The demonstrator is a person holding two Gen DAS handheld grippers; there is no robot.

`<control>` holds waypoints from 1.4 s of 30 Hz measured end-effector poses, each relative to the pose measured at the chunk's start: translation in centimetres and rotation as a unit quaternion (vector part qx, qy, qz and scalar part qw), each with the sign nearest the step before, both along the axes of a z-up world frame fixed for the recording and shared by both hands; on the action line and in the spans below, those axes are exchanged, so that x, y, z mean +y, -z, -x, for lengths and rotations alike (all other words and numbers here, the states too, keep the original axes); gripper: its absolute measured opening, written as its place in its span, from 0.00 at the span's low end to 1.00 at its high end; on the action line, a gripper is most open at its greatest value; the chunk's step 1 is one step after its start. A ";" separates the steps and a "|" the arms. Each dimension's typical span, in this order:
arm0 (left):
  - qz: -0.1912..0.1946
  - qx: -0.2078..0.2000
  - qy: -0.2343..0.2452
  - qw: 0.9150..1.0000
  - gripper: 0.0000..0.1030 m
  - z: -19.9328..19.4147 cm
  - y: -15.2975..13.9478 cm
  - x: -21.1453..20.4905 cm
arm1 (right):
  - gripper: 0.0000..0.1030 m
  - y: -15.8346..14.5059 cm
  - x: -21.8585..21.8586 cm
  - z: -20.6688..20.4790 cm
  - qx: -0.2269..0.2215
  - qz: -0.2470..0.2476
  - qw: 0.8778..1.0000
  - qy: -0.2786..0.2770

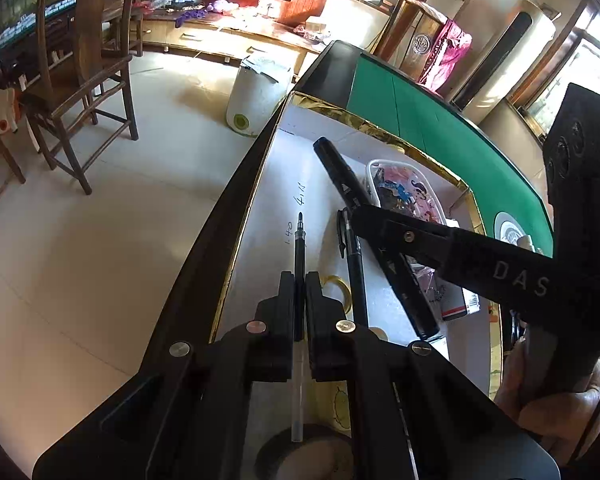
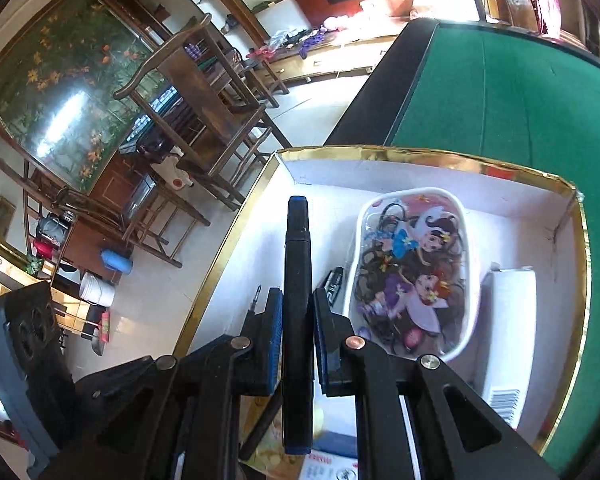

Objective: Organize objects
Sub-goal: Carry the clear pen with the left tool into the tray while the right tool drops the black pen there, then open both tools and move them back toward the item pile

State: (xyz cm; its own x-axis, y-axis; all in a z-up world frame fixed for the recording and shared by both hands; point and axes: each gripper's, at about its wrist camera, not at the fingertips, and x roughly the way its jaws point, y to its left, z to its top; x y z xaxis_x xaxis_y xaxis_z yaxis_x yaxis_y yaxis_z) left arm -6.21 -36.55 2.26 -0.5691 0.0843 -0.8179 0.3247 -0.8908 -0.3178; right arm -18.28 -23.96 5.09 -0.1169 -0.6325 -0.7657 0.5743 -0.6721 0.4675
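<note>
You have a black pen refill with a clear tail (image 1: pixel 299 264) at lower centre of the left view, a thick black marker with a blue end (image 2: pixel 298 280) at centre of the right view. The gold-rimmed white cardboard box (image 2: pixel 420 154) sits on green felt tabletop (image 2: pixel 500 92); the white-edged pouch (image 2: pixel 414 280) shows cartoon girls in blue and purple.

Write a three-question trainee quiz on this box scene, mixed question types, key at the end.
1. True or false: the left tool is shut on a thin pen refill.
2. What does the right tool hold? A) thick black marker B) tape roll C) scissors
3. Fill in: the cartoon-printed case lies inside the gold-rimmed ____.

Key: 1 true; 2 A; 3 box.
</note>
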 end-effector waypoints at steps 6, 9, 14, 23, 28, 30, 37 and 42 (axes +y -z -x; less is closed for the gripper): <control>0.000 0.002 0.007 1.000 0.04 0.0 -0.1 0.1 | 0.12 0.7 -1.2 0.4 0.000 -0.010 1.000 0.003; -0.003 0.001 0.005 1.000 0.04 0.0 -0.1 -0.1 | 0.12 1.0 -1.2 0.4 -0.001 -0.015 1.000 0.005; 0.002 0.000 0.005 1.000 0.04 0.2 -0.1 0.0 | 0.13 1.1 -0.8 0.6 -0.005 -0.016 1.000 0.006; -0.023 0.001 -0.002 1.000 0.04 -0.3 -0.3 -0.3 | 0.15 -0.7 0.3 -0.4 0.007 -0.007 1.000 -0.006; -0.025 0.024 0.013 0.999 0.04 -2.0 -2.1 1.5 | 0.15 -2.9 5.4 -2.6 0.007 0.049 0.999 -0.015; -0.022 0.037 0.025 0.999 0.04 -2.8 -3.2 2.9 | 0.15 -3.4 8.8 -4.0 0.002 0.076 0.997 -0.027; -0.013 0.050 0.093 0.994 0.25 -3.3 -5.4 10.7 | 0.24 -4.0 21.6 -7.5 0.025 0.103 0.994 -0.027; -0.010 0.048 0.150 0.987 0.31 -2.3 -4.9 18.4 | 0.36 -3.6 31.7 -8.2 0.051 0.103 0.993 0.018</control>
State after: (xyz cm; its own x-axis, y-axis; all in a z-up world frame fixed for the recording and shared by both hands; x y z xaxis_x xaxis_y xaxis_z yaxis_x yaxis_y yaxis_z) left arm -3.86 -18.12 7.20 -0.5908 0.2764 -0.7580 0.0143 -0.9357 -0.3524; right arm -10.09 7.75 8.73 -0.2135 -0.7688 -0.6028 0.6031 -0.5891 0.5378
